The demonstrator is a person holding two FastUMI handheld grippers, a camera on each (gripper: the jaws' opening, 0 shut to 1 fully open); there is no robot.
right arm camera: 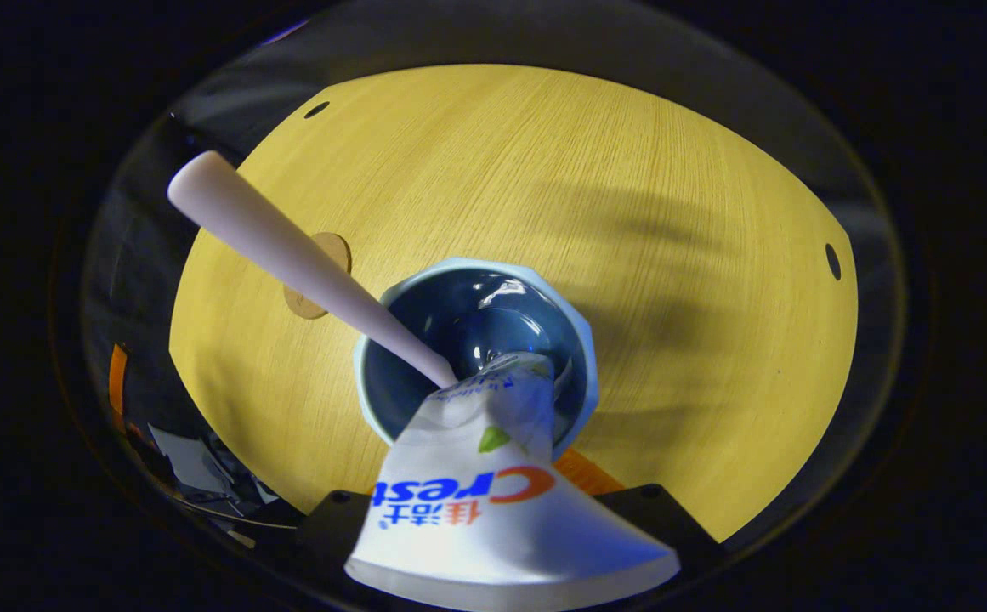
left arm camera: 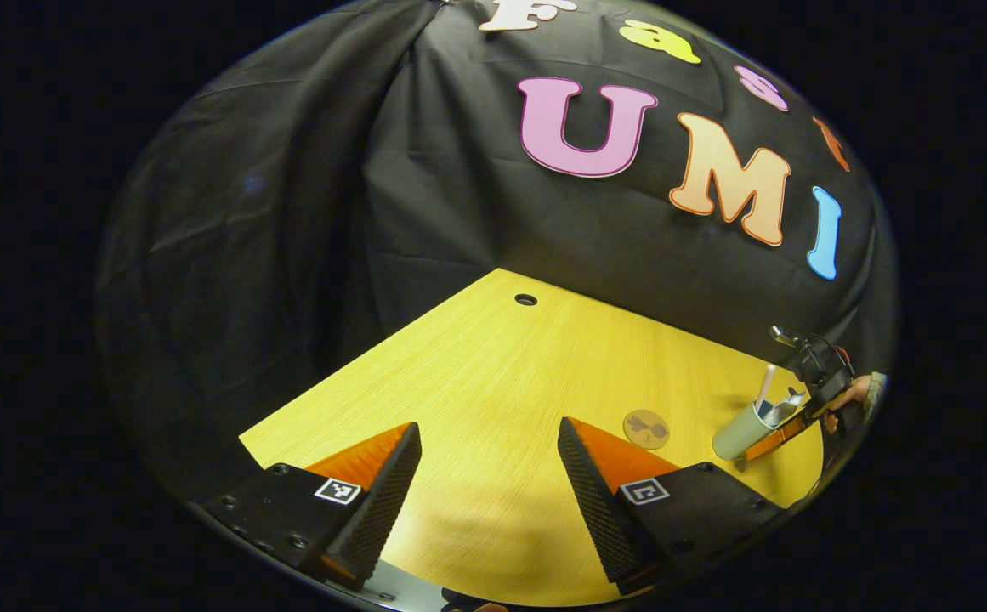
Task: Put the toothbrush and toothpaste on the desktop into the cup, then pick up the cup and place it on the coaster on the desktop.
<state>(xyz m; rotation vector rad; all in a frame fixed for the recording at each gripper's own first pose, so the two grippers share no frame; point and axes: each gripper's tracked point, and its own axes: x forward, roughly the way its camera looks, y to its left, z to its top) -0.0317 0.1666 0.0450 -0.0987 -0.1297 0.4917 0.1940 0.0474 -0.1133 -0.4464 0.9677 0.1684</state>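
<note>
Inside cup point(right arm camera: 476, 340): toothbrush point(right arm camera: 289, 246), toothpaste point(right arm camera: 493, 476) clamped by R gripper point(right arm camera: 493, 501); L gripper point(left arm camera: 489, 476) released.

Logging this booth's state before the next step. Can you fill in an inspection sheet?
Surface: yellow wooden desktop, with round holes.
Job's things: cup upright, toothbrush and toothpaste standing in it; coaster bare, beside the cup.
Clutter: nothing seen.
Grippers: left gripper open, empty, above the desktop; right gripper at the cup, whether it grips cannot be told.
Cables: some wiring on the right gripper's body.
Surroundings: black cloth wall.
</note>
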